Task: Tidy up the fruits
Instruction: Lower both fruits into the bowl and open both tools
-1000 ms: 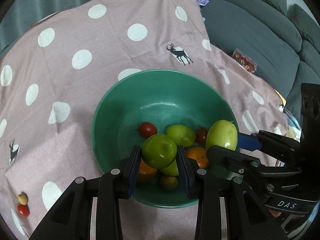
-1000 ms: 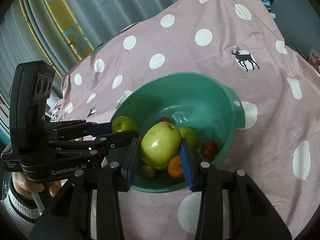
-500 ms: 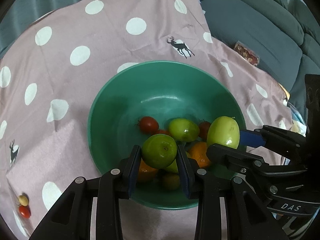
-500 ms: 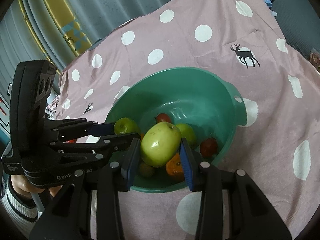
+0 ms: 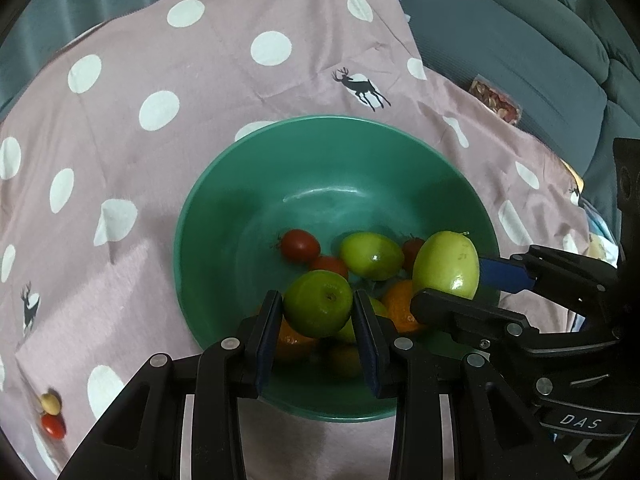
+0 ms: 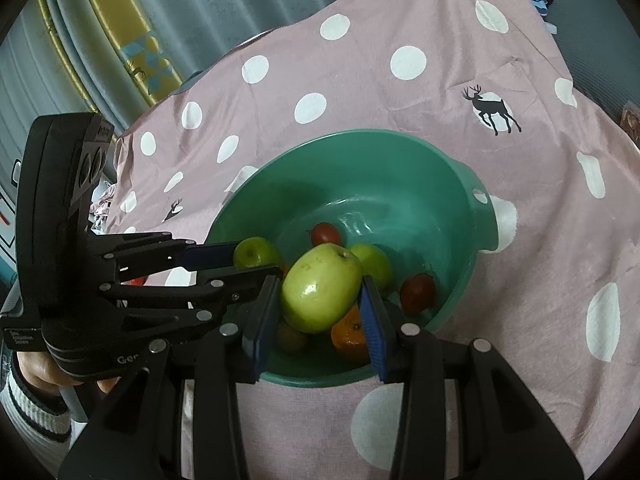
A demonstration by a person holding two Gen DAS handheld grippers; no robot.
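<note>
A green bowl [image 5: 224, 216] [image 6: 448, 184] sits on a pink dotted cloth and holds several fruits: red tomatoes [image 5: 300, 244], a green apple [image 5: 370, 256], oranges [image 6: 352, 332]. My left gripper [image 5: 318, 308] is shut on a round green apple [image 5: 320, 304] over the bowl's near side. My right gripper [image 6: 322, 294] is shut on a larger, longer green apple [image 6: 320, 292] [image 5: 446, 266], also above the bowl. In the right wrist view the left gripper [image 6: 240, 258] comes in from the left with its apple [image 6: 256, 252].
A small red tomato [image 5: 53, 426] and a pale yellow fruit [image 5: 50, 402] lie on the cloth [image 5: 160, 80] at the lower left. A grey sofa [image 5: 520, 40] runs along the right. A hand in a striped sleeve [image 6: 36, 396] holds the left gripper.
The bowl appears slightly lower and closer in both views; both grippers keep their apples and stay shut on them over the bowl.
</note>
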